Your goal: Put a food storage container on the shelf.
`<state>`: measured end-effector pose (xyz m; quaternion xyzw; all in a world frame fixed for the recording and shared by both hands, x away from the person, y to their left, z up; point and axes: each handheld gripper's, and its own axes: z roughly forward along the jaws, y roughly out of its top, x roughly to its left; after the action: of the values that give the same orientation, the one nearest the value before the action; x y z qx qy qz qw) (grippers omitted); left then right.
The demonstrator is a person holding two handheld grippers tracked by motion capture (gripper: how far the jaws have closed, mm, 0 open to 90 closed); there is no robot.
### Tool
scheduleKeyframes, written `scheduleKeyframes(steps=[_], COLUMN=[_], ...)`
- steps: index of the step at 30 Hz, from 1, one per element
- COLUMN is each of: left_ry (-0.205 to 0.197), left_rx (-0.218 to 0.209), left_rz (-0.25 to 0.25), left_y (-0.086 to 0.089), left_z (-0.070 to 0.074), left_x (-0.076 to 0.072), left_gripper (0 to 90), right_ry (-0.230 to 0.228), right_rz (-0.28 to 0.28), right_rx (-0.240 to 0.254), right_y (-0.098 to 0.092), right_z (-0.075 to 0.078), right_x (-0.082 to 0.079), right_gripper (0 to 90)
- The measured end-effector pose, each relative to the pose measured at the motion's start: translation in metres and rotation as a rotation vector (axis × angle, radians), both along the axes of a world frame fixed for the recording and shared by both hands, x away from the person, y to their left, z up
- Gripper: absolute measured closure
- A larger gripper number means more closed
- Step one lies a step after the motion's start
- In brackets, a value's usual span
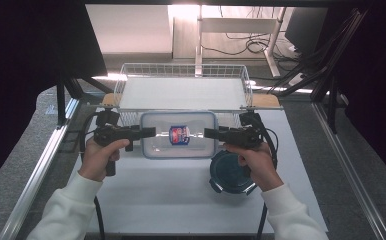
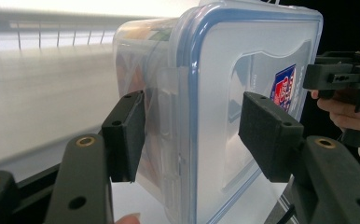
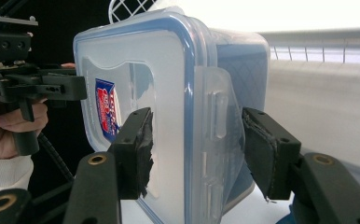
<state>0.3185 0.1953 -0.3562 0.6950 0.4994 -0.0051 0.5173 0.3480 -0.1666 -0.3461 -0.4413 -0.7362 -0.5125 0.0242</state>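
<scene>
A clear rectangular box with a blue-sealed lid and a red-and-blue label hangs between my two grippers, in front of the wire basket. My left gripper holds its left end and my right gripper its right end. In the left gripper view the jaws straddle the box's edge, one pad on the side wall and one on the lid. In the right gripper view the jaws clamp the lid and the side latch. Each view shows the other gripper across the box.
A white wire basket with a flat pale floor stands at the back of the table. A round dark blue container lies under my right hand. The white tabletop spreads in front. Metal rails run along both sides.
</scene>
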Motion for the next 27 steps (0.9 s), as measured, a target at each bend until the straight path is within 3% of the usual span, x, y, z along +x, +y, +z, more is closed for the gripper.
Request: scheduleKeyframes(steps=[27], left_ry=[-0.031], left_rx=[0.005], left_rz=[-0.016], left_y=[0.002], left_z=[0.050], left_x=[0.051], left_gripper=[42.0], right_ry=[-0.045], right_rz=[0.000], right_rx=[0.005], right_y=[0.001], right_z=[0.050], right_x=[0.046], right_gripper=[45.6])
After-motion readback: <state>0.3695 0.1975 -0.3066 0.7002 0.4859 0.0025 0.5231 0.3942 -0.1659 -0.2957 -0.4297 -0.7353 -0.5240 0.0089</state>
